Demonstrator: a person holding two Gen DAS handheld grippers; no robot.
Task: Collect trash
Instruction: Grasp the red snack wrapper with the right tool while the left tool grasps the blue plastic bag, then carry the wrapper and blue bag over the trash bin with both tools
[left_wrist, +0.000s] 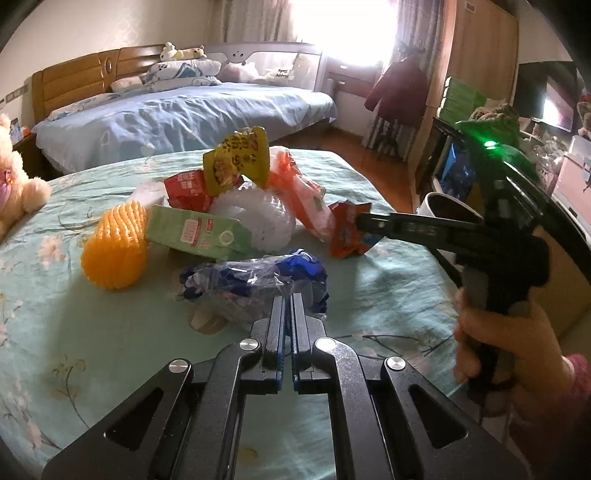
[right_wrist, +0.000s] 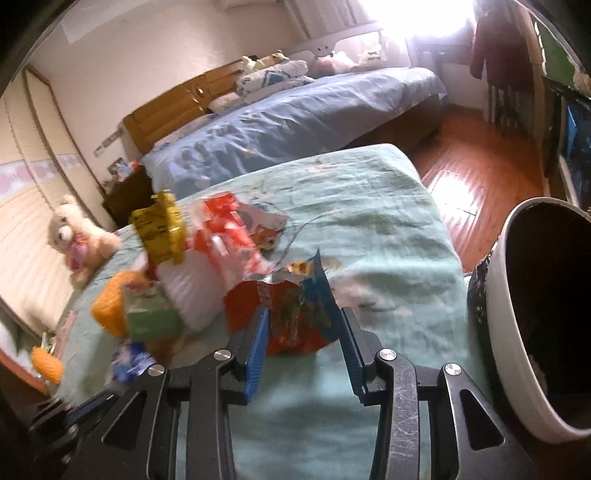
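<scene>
Working over a pale green floral bedspread (left_wrist: 369, 288) in a sunlit bedroom. Nearest, pinching the crumpled clear-and-blue plastic bag (left_wrist: 255, 280) at its near edge with the left gripper (left_wrist: 287, 298) clamped tight; handling feather-light, slippery film, so probably needing a bunched fold. Further right, straddling the torn orange-and-blue foil snack wrapper (right_wrist: 291, 306) with the right gripper (right_wrist: 304, 312), jaws apart, pressing or not impossible to tell; crinkly, weightless, likely best taken mid-body. Waiting off the right edge, a round white bin (right_wrist: 517, 332), too dark inside for judging contents. Beyond, lying heaped: a green carton (left_wrist: 192, 230) and an orange foam net (left_wrist: 114, 247).
</scene>
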